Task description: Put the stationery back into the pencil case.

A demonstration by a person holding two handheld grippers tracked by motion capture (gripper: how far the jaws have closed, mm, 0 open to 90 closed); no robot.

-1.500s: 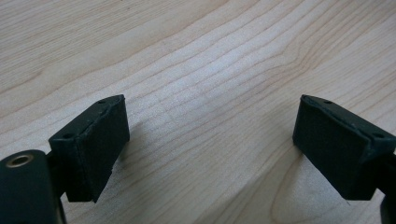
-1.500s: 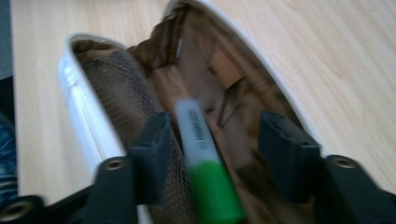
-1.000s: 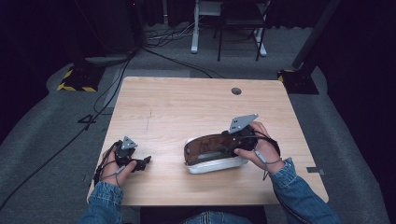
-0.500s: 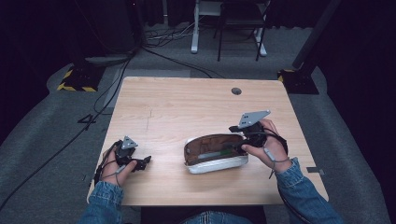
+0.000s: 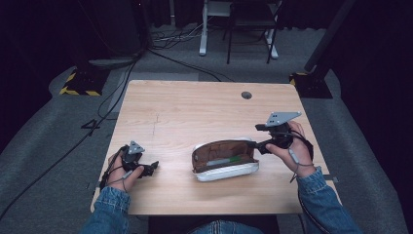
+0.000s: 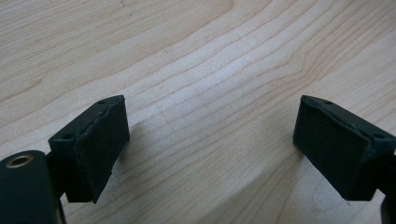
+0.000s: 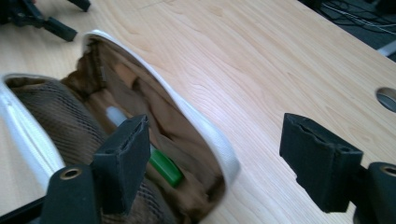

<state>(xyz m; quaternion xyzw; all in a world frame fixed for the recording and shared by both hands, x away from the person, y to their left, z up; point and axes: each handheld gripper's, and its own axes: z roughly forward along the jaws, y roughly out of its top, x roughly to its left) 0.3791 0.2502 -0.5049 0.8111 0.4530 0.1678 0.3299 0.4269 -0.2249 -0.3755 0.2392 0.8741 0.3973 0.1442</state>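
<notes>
An open white pouch (image 5: 225,163) with a brown lining lies near the table's front middle. Inside it rests a green and white pen (image 5: 225,160). My right gripper (image 5: 259,138) is open just off the pouch's right end and holds nothing. In the right gripper view the pouch (image 7: 205,135) sits under and left of my open right gripper (image 7: 222,163), with the green pen (image 7: 164,168) beside the left jaw. My left gripper (image 5: 151,169) rests open on the table at the front left, well apart from the pouch. Bare wood lies between the jaws of my left gripper (image 6: 210,149).
The wooden table (image 5: 195,112) has a round cable hole (image 5: 246,95) at the back right, which is the cable hole (image 7: 387,99) in the right gripper view. Cables and a white desk frame (image 5: 202,29) stand on the floor beyond the far edge.
My right gripper has drawn back to the right, from over the pouch's upper right part to just off its right end. The left gripper has stayed still.
</notes>
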